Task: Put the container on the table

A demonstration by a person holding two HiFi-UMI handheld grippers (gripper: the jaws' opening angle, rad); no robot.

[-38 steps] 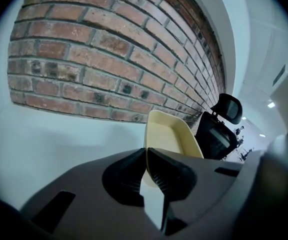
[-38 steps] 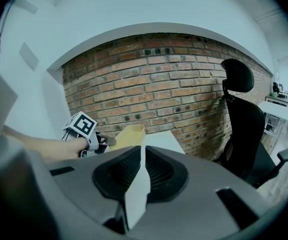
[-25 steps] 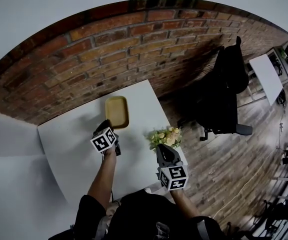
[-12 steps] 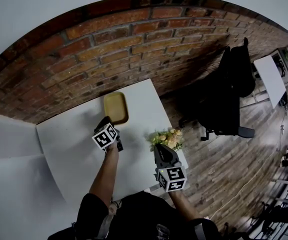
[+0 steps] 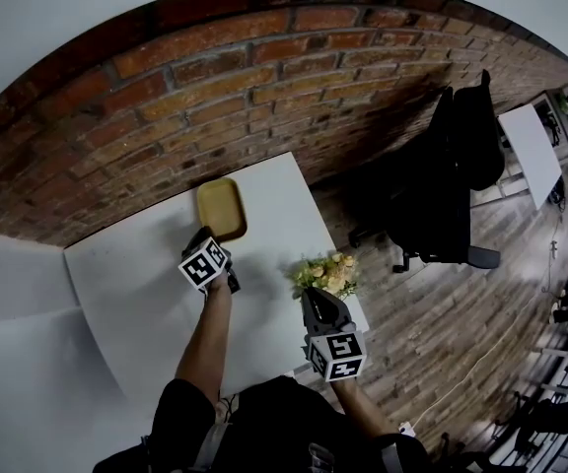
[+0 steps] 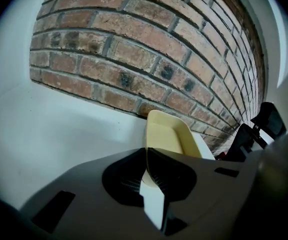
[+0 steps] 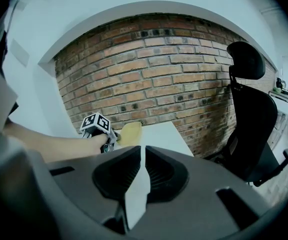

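A shallow yellow container (image 5: 221, 208) rests on the white table (image 5: 136, 284) close to the brick wall. In the left gripper view the container (image 6: 166, 134) lies just past the jaw tips, on the table (image 6: 44, 134). My left gripper (image 5: 218, 240) (image 6: 146, 151) is shut, its tips pinching the container's near rim. My right gripper (image 5: 314, 296) (image 7: 143, 149) is shut on nothing, held back over the table's near right edge. From there I see the container (image 7: 129, 132) and the left gripper (image 7: 107, 138) at its near end.
A bunch of pale flowers (image 5: 328, 272) stands at the table's right edge, just ahead of the right gripper. A black office chair (image 5: 452, 185) (image 7: 251, 119) stands on the wood floor to the right. The brick wall (image 6: 134, 49) runs behind the table.
The left gripper and the container have stayed together and crept slightly toward the wall. The right gripper has drawn back a little toward me.
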